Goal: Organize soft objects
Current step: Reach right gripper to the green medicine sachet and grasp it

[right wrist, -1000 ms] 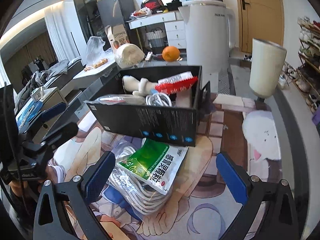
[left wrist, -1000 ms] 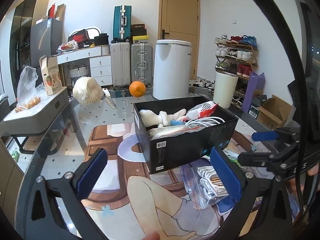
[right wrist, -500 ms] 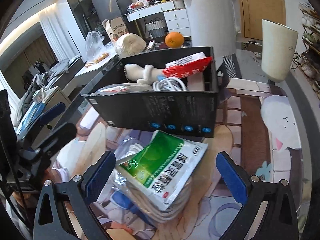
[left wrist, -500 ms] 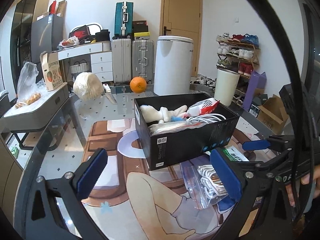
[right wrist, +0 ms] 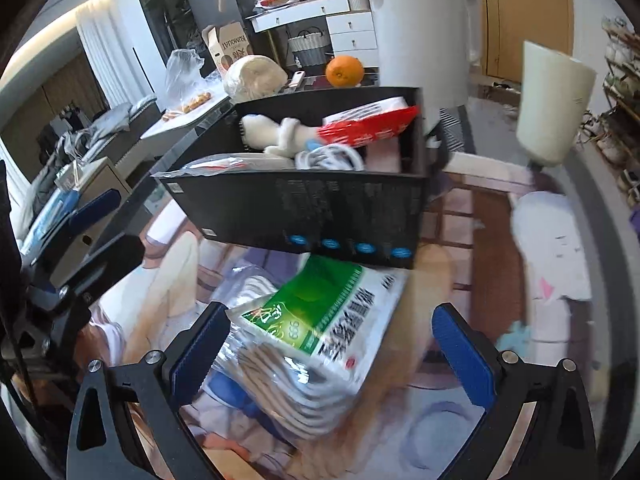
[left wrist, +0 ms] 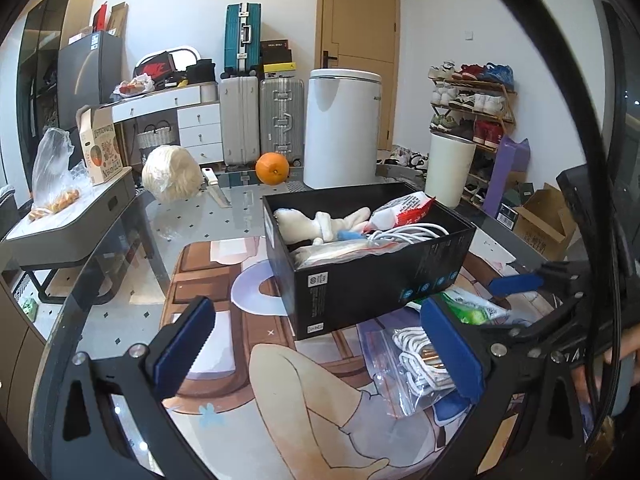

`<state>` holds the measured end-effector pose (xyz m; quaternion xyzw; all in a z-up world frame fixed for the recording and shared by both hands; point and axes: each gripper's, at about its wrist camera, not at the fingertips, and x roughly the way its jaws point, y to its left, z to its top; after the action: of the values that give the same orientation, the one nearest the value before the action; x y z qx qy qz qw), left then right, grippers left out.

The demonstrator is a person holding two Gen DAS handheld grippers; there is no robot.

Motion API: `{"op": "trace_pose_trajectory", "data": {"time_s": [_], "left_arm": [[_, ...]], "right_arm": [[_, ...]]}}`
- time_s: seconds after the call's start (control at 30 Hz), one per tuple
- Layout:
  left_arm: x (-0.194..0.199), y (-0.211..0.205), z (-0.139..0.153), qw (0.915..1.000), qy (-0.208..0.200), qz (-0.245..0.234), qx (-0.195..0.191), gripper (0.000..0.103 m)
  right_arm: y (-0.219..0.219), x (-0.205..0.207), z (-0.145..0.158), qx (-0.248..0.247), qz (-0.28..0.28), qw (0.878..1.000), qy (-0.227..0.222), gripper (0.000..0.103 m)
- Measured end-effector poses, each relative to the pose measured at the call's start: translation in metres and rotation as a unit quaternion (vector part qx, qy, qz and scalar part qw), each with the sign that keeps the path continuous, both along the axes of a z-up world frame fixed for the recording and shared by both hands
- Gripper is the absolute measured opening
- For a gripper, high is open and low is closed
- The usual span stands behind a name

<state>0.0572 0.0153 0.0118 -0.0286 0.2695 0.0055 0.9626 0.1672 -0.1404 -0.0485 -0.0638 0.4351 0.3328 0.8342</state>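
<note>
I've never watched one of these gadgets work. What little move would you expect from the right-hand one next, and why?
Probably the right gripper eases down and shuts on the green and white packet. Its jaws are open with the packet between them, lying on a bag of white cables just in front of the black box, which already holds other soft things. The left gripper is open too, holding nothing.

Your room is bright from ceiling light, strong fisheye bending at edges, right view blurred low down.
</note>
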Motion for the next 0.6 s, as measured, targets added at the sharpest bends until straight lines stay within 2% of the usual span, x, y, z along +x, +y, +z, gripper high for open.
{"op": "trace_pose_trajectory", "data": {"time_s": [0.17, 0.3, 0.47, 0.6], "left_arm": [[0.001, -0.002, 0.000, 1.0000, 0.002, -0.006, 0.003, 0.103], [0.000, -0.001, 0.000, 1.0000, 0.002, -0.006, 0.002, 0.103], [0.000, -0.002, 0.000, 1.0000, 0.002, -0.005, 0.003, 0.103], [0.002, -0.001, 0.000, 1.0000, 0.004, -0.006, -0.001, 0.103]], "right_arm": [[-0.018, 0.007, -0.002, -0.016, -0.007, 1.000, 0.018, 0.102], [-0.023, 0.011, -0.005, 0.009, -0.010, 0.999, 0.036, 0.102], [-0.016, 0.007, -0.002, 0.025, -0.017, 0.999, 0.030, 0.102], [-0.007, 0.009, -0.008, -0.005, -0.034, 0.999, 0.016, 0.102]]}}
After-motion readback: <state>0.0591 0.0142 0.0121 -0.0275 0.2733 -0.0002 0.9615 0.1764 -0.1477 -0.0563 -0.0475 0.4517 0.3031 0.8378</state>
